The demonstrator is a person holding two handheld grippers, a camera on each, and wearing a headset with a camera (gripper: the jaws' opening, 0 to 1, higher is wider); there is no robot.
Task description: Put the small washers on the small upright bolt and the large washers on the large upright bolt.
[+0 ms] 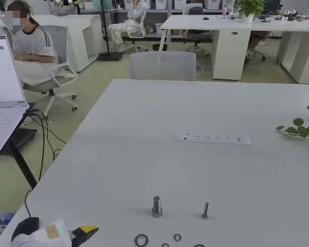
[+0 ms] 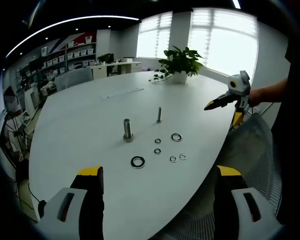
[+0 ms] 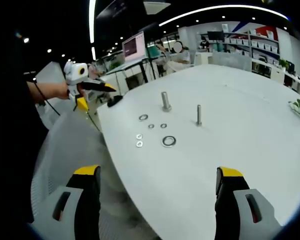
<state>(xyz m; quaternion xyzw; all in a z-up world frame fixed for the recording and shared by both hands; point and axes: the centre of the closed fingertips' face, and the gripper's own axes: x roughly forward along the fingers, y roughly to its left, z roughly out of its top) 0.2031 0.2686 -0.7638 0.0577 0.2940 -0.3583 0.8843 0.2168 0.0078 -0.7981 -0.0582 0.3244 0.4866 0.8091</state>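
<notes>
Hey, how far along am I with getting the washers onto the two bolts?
Done: nothing so far. The large bolt and the small bolt both stand bare. In hand: nothing. The left gripper and the right gripper are open and empty, back from the table edge. Left: everything. Two large washers and four small washers lie flat near the bolts.

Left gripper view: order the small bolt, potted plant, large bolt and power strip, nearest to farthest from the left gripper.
1. large bolt, left of centre
2. small bolt, to its right
3. power strip, mid-table
4. potted plant, far edge
</notes>
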